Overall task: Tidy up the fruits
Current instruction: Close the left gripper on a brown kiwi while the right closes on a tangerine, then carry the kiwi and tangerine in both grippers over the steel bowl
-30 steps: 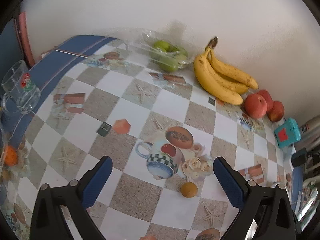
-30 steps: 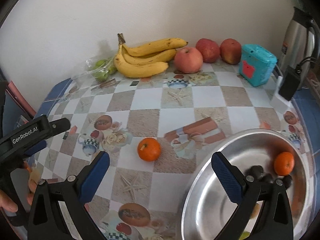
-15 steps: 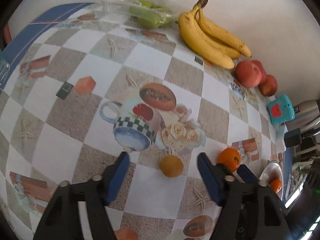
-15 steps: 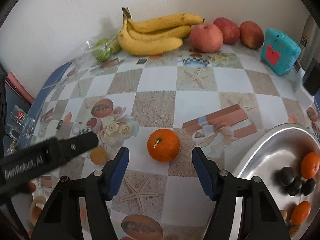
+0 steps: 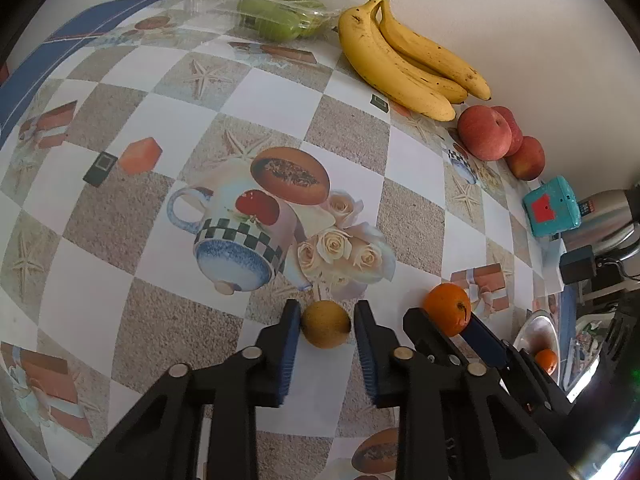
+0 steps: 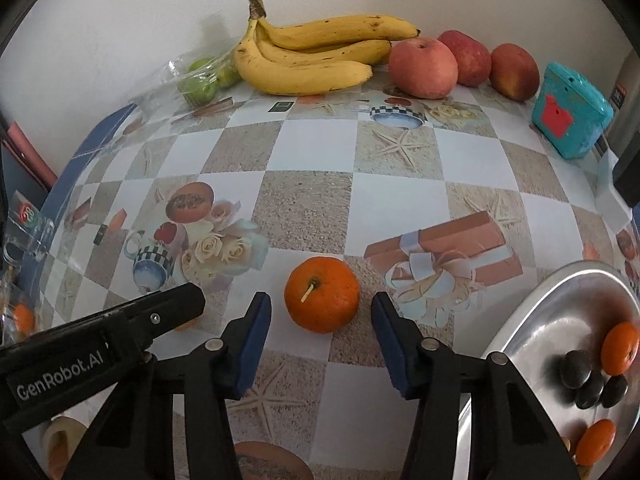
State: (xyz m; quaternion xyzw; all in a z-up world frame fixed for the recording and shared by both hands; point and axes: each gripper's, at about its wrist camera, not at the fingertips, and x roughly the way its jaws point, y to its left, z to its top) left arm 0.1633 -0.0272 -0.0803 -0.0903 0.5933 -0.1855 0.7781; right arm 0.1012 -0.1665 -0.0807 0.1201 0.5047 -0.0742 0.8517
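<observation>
While the left gripper (image 5: 326, 322) squeezes a small brownish-yellow fruit (image 5: 326, 323), the right gripper (image 6: 321, 312) is closing around an orange (image 6: 322, 294), pads not touching.

Both grippers lower than a second ago, left gripper (image 5: 326, 322) now pinching the brown fruit (image 5: 326, 323), right gripper (image 6: 320, 312) narrowed, closing around the orange (image 6: 322, 294), pads apart from it

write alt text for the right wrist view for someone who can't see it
The right gripper is closing around an orange on a patterned tablecloth, its blue pads not yet touching the fruit. A metal bowl at right holds oranges and dark fruits; bananas, red apples and bagged green fruit line the wall.
</observation>
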